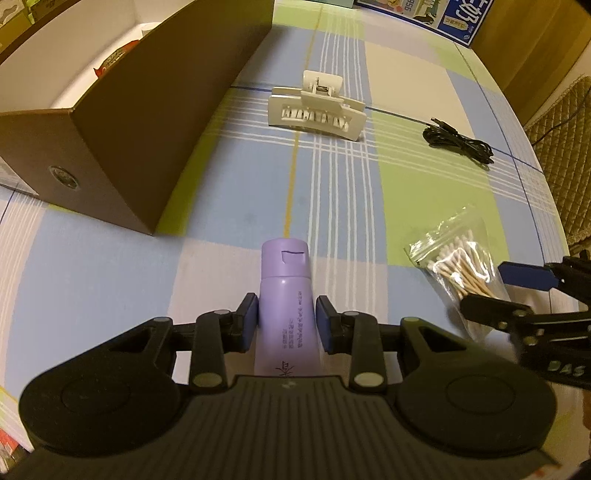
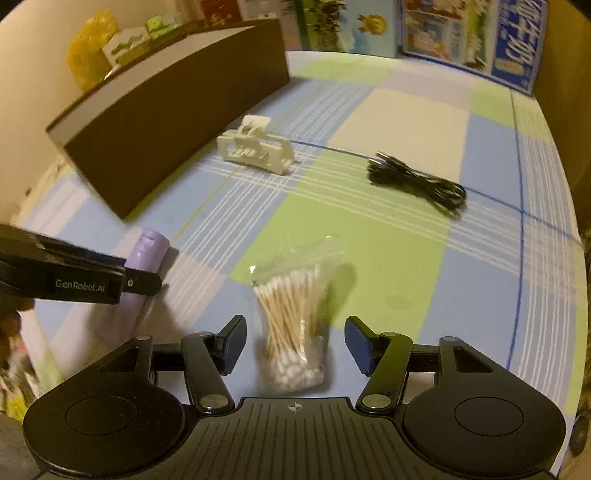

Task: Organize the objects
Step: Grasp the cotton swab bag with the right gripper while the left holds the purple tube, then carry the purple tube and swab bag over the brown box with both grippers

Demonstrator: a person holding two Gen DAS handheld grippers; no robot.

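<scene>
Left gripper (image 1: 285, 320) pinches lavender tube (image 1: 283, 295); right gripper (image 2: 295, 345), spread, straddles cotton-swab bag (image 2: 295, 325). Close at bag's midsection, then lift toward brown box (image 1: 129, 122).

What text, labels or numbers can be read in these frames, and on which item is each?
"GenRobot.AI": side of the left tool, right wrist view.
"DAS": partial letters on the right tool, left wrist view.
"956": upside down on a box at the far edge.
Purple tube: print too small to read.
Blue carton: large characters, too blurred.
</scene>
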